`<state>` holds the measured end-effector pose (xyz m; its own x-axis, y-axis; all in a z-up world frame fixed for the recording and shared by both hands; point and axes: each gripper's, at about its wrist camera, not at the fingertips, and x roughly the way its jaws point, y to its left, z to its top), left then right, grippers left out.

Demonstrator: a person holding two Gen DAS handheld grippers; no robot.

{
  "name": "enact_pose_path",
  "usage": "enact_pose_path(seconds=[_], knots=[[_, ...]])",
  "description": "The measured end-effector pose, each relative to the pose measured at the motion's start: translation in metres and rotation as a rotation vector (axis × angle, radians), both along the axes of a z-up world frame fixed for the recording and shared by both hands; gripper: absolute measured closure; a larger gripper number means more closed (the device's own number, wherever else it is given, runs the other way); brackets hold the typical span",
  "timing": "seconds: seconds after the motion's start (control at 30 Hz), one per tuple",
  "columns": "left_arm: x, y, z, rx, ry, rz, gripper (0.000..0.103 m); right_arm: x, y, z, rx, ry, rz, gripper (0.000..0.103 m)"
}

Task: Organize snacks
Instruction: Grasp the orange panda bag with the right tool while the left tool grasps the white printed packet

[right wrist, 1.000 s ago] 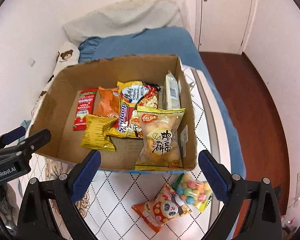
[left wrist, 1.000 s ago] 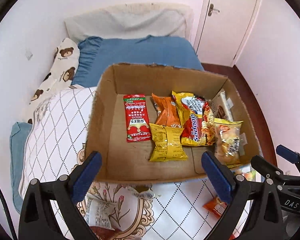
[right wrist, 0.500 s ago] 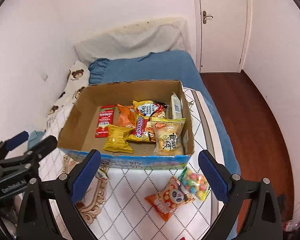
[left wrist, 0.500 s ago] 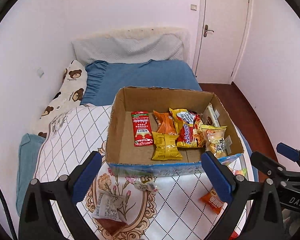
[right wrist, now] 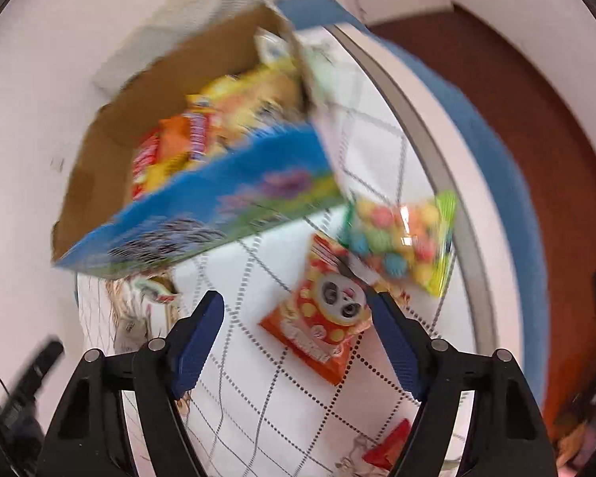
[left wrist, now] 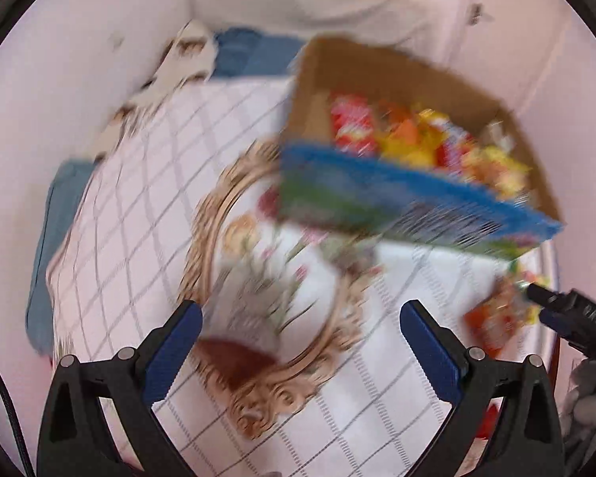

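A cardboard box [left wrist: 409,194] [right wrist: 218,206] with a blue printed front stands on the quilt and holds several snack packets [left wrist: 417,143]. Both views are blurred. My left gripper [left wrist: 302,330] is open above a pale packet with a dark red-brown end [left wrist: 234,357] lying between its fingers, apart from both pads. My right gripper [right wrist: 296,314] hangs over an orange panda packet [right wrist: 322,318]. Its jaws are closing with the packet between them; the left pad [right wrist: 202,330] still stands clear of it. A clear bag of coloured candy balls [right wrist: 401,246] lies just beyond.
A small red packet [right wrist: 389,445] lies near my right finger. The white diamond-pattern quilt [right wrist: 258,409] with a gold floral medallion [left wrist: 218,246] covers the bed. The bed's right edge [right wrist: 457,214] drops to a dark wooden floor [right wrist: 556,139]. A wall runs along the left.
Both grippers have dropped towards the quilt and rolled, so the box now sits high and tilted in each view. The right jaws have narrowed around the panda packet.
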<state>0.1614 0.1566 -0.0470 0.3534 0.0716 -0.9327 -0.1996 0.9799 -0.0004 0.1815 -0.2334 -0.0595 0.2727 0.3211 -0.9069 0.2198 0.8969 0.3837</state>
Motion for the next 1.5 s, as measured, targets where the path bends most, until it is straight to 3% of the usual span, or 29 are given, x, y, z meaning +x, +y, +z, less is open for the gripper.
enact_pose_path(seconds=[0.2,0.23,0.3,0.43,0.5,0.6,0.63,0.7,0.8,0.9,0.97,1.1,1.2,1.4,1.5], knots=[[-0.007,0.043,-0.033,0.027,0.076,0.098,0.001,0.015,0.007,-0.047,0.035,0.078,-0.063,0.025],[-0.007,0.049,-0.035,0.021,0.083,0.108,0.001,0.02,0.013,-0.052,0.016,0.078,-0.045,0.028],[-0.007,0.063,-0.042,-0.005,0.109,0.127,0.001,0.026,0.027,-0.059,-0.017,0.084,0.006,0.048],[-0.008,0.089,-0.055,-0.044,0.155,0.167,0.001,0.021,0.073,-0.064,-0.118,0.077,0.231,0.052],[-0.008,0.094,-0.06,-0.05,0.174,0.161,0.001,0.009,0.098,-0.064,-0.183,0.064,0.349,0.052],[-0.011,0.097,-0.071,-0.078,0.213,0.14,0.001,-0.004,0.115,-0.065,-0.192,0.078,0.417,0.049],[-0.013,0.097,-0.078,-0.092,0.241,0.137,0.001,-0.006,0.116,-0.064,-0.173,0.082,0.417,0.045],[-0.019,0.098,-0.095,-0.155,0.292,0.146,0.001,-0.01,0.113,-0.056,-0.14,0.07,0.393,0.025],[-0.024,0.099,-0.117,-0.232,0.34,0.192,0.001,-0.015,0.104,-0.037,-0.119,0.032,0.358,0.025],[-0.02,0.099,-0.127,-0.26,0.357,0.238,0.001,-0.021,0.091,-0.02,-0.101,0.01,0.318,0.025],[-0.019,0.097,-0.116,-0.232,0.319,0.256,0.001,-0.025,0.079,-0.015,-0.098,0.011,0.279,0.025],[-0.013,0.075,-0.072,-0.119,0.194,0.131,0.001,-0.027,0.057,-0.008,-0.12,0.008,0.239,0.025],[0.003,0.054,-0.06,0.001,0.156,0.017,0.001,-0.024,0.045,-0.004,-0.167,0.025,0.237,0.025],[0.039,0.028,-0.094,0.041,0.283,-0.135,0.001,-0.022,0.03,-0.018,-0.214,0.101,0.224,0.025],[0.046,0.019,-0.113,0.035,0.332,-0.175,0.005,-0.03,0.013,-0.019,-0.16,0.103,0.135,0.025]])
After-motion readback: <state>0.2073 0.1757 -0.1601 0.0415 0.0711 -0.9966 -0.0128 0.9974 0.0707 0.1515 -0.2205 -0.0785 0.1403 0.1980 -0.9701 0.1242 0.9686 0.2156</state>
